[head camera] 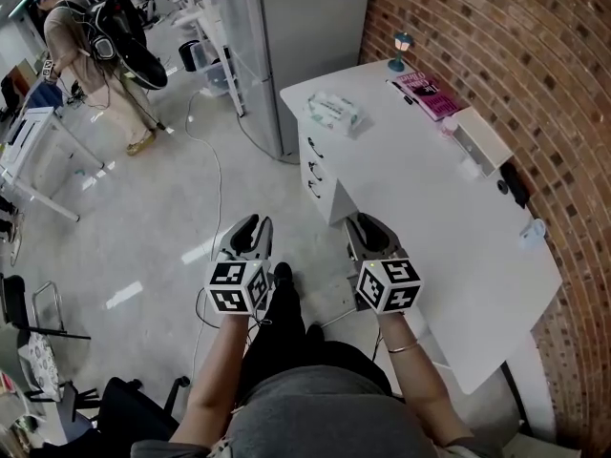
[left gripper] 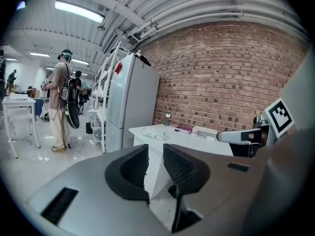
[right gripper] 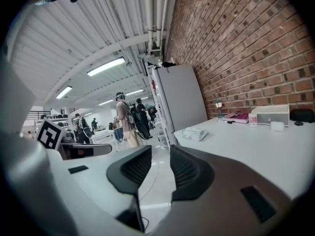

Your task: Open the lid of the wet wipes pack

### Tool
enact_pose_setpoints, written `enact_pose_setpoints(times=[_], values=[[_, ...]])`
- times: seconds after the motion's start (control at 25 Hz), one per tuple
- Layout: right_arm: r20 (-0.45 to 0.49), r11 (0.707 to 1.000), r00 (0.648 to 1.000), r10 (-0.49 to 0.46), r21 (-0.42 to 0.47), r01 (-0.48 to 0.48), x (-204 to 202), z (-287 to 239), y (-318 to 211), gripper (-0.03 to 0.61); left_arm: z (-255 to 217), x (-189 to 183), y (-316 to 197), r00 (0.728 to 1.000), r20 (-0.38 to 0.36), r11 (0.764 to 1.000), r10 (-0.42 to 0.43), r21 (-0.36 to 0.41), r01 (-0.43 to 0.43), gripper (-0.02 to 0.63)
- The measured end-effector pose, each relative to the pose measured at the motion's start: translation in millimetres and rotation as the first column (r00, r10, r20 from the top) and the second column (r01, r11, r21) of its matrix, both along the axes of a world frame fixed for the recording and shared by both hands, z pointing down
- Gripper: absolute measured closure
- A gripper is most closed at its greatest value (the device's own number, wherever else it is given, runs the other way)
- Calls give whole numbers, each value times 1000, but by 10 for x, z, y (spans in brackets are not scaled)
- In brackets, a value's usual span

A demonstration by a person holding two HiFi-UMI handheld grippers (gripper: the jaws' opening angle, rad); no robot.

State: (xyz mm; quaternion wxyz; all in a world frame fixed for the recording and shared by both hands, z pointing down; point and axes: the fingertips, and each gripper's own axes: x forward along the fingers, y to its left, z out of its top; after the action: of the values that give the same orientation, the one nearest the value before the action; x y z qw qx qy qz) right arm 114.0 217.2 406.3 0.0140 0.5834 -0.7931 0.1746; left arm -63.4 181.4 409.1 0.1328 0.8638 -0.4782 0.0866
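Table (head camera: 449, 227) runs along the brick wall (head camera: 496, 46). Left gripper (head camera: 250, 225) hangs over the floor (head camera: 143, 218), jaws narrowly apart, empty. Right gripper (head camera: 368, 225) hangs by the table's near edge, jaws wider, empty. Wipes pack (head camera: 334, 113) lies on the far corner, well apart from both.

White table (head camera: 430, 227) set against brick wall (head camera: 496, 36). Wet wipes pack (head camera: 335, 112) lies at far corner, away from wall. Small lamp (head camera: 399, 51), pink book (head camera: 428, 93) and white box (head camera: 482, 139) lie along wall side.
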Motion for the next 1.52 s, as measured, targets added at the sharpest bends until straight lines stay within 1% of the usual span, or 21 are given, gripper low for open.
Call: enact_pose_setpoints(times=[0.08, 0.24, 0.6, 0.72, 1.0, 1.2, 1.36, 1.52], values=[[0, 1000, 1000, 2, -11, -2, -1, 30, -97, 468, 35, 5, -113, 1000, -3, 1000, 5, -8, -5, 515], [-6, 1000, 1000, 1, -28, -1, -19, 77, -356, 453, 68, 48, -417, 1000, -8, 1000, 26, -9, -26, 495], [-57, 998, 998, 34, -46, -37, -61, 66, -1196, 449, 45, 95, -1339, 996, -27, 996, 89, 1, -89, 465], [-89, 997, 995, 54, -52, -59, -34, 33, -1473, 449, 19, 117, -1649, 993, -39, 994, 109, 1, -109, 462], [-120, 991, 986, 117, -53, -124, 0, -42, -2024, 449, 38, 108, -2259, 987, -45, 987, 157, -13, -158, 449], [-140, 985, 979, 148, -66, -159, 36, -6, -2301, 449, 69, 157, -2592, 980, -47, 980, 196, -21, -197, 446], [-156, 981, 973, 170, -68, -182, 58, 5, -2444, 448, 100, 216, -2758, 972, -35, 972, 233, -28, -234, 446], [-209, 980, 962, 177, -55, -192, 80, -32, -2567, 445, 114, 263, -2897, 965, -29, 964, 262, -34, -263, 445]])
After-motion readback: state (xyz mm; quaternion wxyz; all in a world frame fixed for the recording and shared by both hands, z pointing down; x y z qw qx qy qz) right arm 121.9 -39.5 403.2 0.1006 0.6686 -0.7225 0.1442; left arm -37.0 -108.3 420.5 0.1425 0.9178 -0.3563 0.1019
